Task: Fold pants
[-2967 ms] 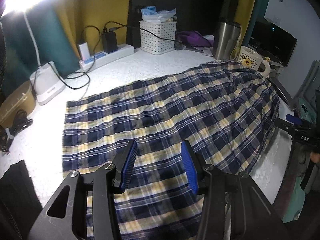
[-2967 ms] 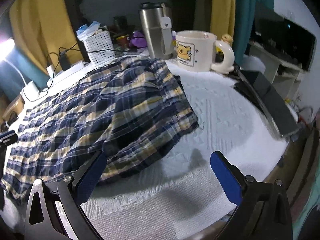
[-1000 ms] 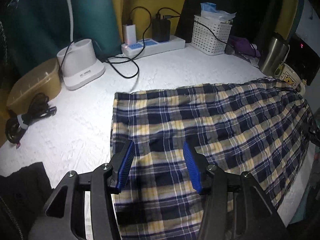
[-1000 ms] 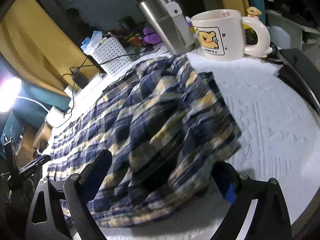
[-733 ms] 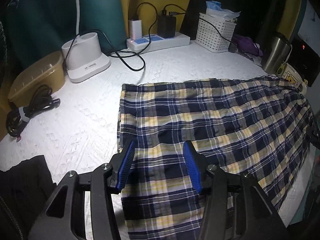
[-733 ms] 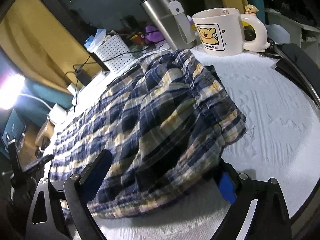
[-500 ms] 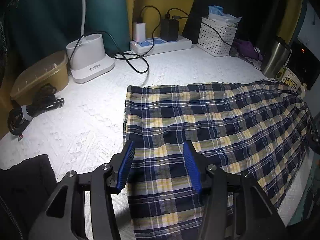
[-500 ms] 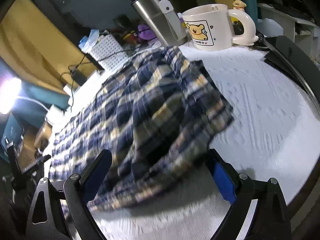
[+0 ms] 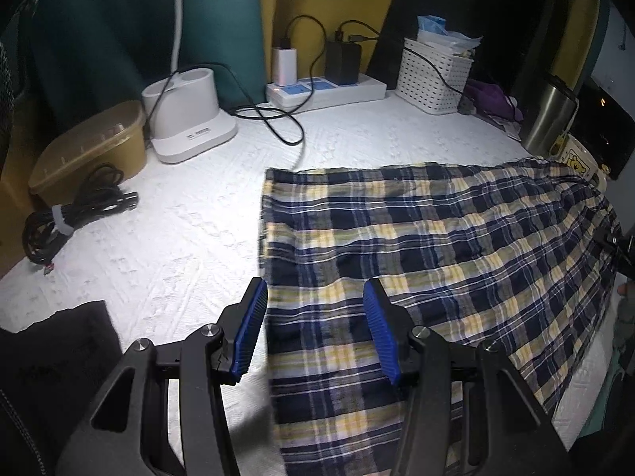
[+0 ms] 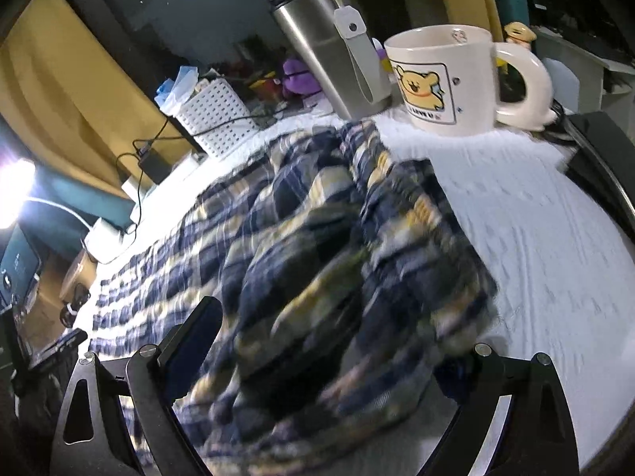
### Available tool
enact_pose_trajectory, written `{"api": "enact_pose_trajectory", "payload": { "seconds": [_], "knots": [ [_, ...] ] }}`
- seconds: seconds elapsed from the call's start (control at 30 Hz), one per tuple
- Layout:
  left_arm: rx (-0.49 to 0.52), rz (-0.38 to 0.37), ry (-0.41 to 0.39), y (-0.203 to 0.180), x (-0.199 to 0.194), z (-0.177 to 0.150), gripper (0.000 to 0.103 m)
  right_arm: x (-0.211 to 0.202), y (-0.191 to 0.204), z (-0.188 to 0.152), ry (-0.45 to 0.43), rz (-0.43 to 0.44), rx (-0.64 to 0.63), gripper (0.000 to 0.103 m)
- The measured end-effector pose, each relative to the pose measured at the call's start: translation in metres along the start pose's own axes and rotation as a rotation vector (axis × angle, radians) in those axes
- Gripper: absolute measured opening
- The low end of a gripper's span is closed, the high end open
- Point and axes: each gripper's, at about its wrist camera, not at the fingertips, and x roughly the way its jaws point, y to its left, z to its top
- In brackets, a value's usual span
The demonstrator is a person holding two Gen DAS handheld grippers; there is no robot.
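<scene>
My left gripper [image 9: 315,327] hovers with jaws spread over the plaid pants' [image 9: 436,261] left hem. My right gripper [image 10: 329,361] straddles the bunched right end, jaws wide apart, near the mug [image 10: 444,79].

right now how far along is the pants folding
Done: the plaid pants lie spread lengthwise on the white cover. In hand: the left hand-held gripper hangs open over the leg hems; the right hand-held gripper is open around the bunched waist end. Left: every crosswise fold.

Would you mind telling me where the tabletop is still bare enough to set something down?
Bare cloth lies between the plaid pants, white charging dock and coiled cable, and right of the pants below the mug. The back edge is crowded.
</scene>
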Motion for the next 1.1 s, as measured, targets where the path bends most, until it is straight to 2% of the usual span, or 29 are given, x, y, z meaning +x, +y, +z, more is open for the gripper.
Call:
{"api": "enact_pose_trajectory", "payload": {
  "seconds": [0.2,0.27,0.4,0.47,0.53,1.1],
  "knots": [
    [-0.023,0.032,0.007,0.011,-0.005,-0.005,0.05,0.014,0.004,0.014,-0.011,0.026,-0.008,0.094],
    [-0.027,0.04,0.004,0.012,-0.007,-0.005,0.05,0.02,0.006,0.015,-0.002,0.04,-0.01,0.071],
    [-0.025,0.044,-0.001,0.012,-0.01,-0.004,0.05,0.027,0.011,0.015,0.006,0.042,-0.018,0.048],
    [-0.019,0.046,-0.003,0.011,-0.013,-0.005,0.05,0.028,0.009,0.014,0.015,0.043,-0.013,0.031],
    [-0.015,0.046,-0.006,0.009,-0.015,-0.005,0.05,0.025,0.006,0.013,0.012,0.043,-0.001,0.025],
    [0.038,0.056,-0.032,-0.014,-0.031,-0.003,0.05,-0.011,-0.01,0.001,-0.052,0.009,-0.052,0.015]
  ]
}}
